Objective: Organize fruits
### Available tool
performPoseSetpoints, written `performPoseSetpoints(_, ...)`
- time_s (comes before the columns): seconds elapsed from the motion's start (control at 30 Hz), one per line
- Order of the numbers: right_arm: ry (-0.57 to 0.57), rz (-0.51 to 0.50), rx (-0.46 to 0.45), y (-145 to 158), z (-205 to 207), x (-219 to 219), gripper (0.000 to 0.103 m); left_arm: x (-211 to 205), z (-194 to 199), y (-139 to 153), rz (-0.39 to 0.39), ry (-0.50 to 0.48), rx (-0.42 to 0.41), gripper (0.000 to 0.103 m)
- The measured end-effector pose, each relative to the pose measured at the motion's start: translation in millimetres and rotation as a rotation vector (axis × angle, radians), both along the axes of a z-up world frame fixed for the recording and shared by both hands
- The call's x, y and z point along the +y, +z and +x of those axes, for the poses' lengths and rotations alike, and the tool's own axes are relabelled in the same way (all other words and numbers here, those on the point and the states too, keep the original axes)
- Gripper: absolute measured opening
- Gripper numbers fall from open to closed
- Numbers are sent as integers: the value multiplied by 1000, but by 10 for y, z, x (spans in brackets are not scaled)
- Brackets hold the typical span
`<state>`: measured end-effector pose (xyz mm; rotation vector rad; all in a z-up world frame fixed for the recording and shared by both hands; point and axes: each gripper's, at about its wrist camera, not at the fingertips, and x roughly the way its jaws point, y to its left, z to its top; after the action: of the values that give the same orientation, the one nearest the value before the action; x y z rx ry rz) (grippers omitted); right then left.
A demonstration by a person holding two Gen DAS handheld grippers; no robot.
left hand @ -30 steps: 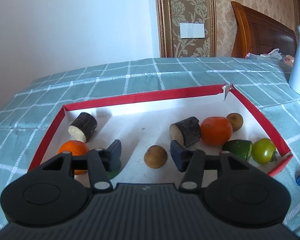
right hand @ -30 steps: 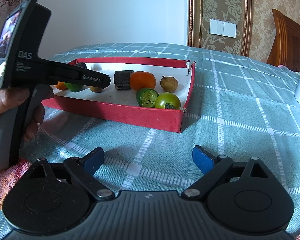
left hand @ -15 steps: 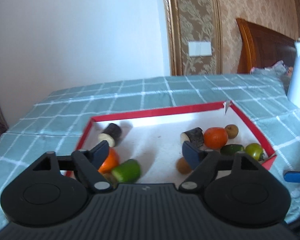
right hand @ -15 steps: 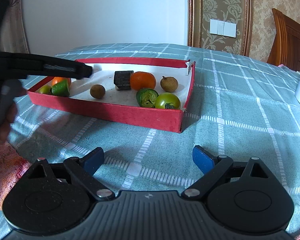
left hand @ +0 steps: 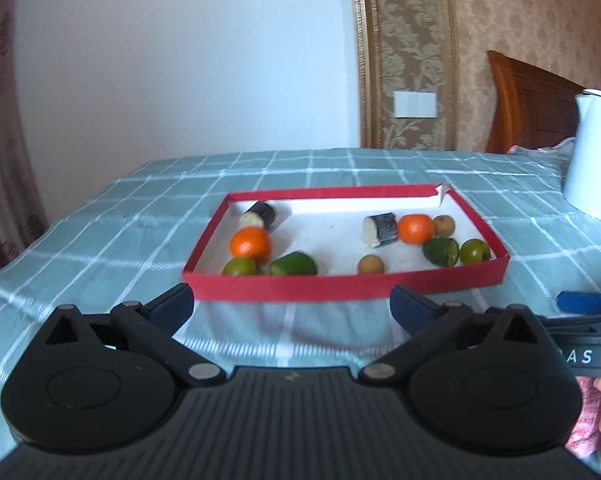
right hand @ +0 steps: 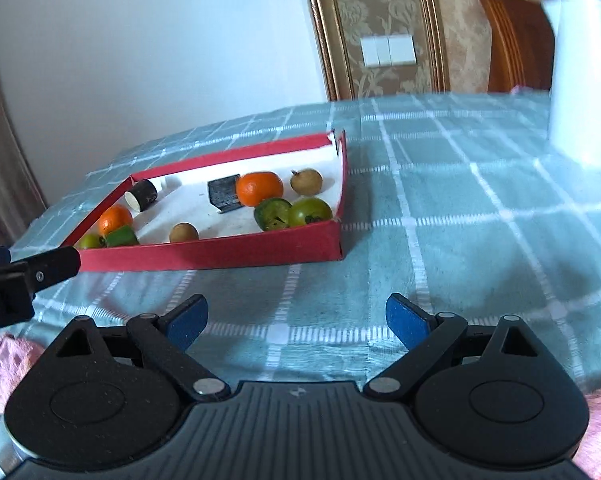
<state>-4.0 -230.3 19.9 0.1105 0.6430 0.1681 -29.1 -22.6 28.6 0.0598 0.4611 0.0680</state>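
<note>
My left gripper [left hand: 290, 306] hangs tilted down over the checked cloth, short of the red tray [left hand: 340, 285]; jaws just opened wide, nothing between them. Right gripper [right hand: 296, 316] likewise angled down over cloth, jaws wide, empty. Tray sits on the bench [left hand: 112, 240], long axis across the left view. Near left corner: green tomato [left hand: 239, 267], cut green fruit [left hand: 293, 264] lying sideways, orange [left hand: 250, 243] behind. Sugarcane piece [left hand: 259, 215] at far left, cut end toward me. Lone longan [left hand: 370, 265] mid-front. Right cluster: second sugarcane piece [left hand: 381, 229], orange, longan, green fruits. White kettle [left hand: 592, 152] far right.
</note>
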Motion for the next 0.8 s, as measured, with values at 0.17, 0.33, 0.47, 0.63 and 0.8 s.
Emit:
performPoseSetpoints(0.17, -4, -76, -86, 124, -167, 211, 97, 6, -90, -1, 28, 38, -16, 103)
performPoseSetpoints(0.33, -19, -125, -130, 194, -235, 330, 98, 80, -130, 23, 11, 60, -22, 103)
performPoseSetpoints(0.47, -13, -125, -121, 199, -223, 356, 98, 139, -149, 40, -3, 61, -16, 103)
performPoseSetpoints(0.63, -9, -127, -105, 168, -204, 394, 98, 139, -166, 48, 10, 60, -20, 103)
performPoseSetpoints(0.8, -8, -125, -94, 142, -185, 408, 98, 158, -150, 51, 3, 53, -2, 103)
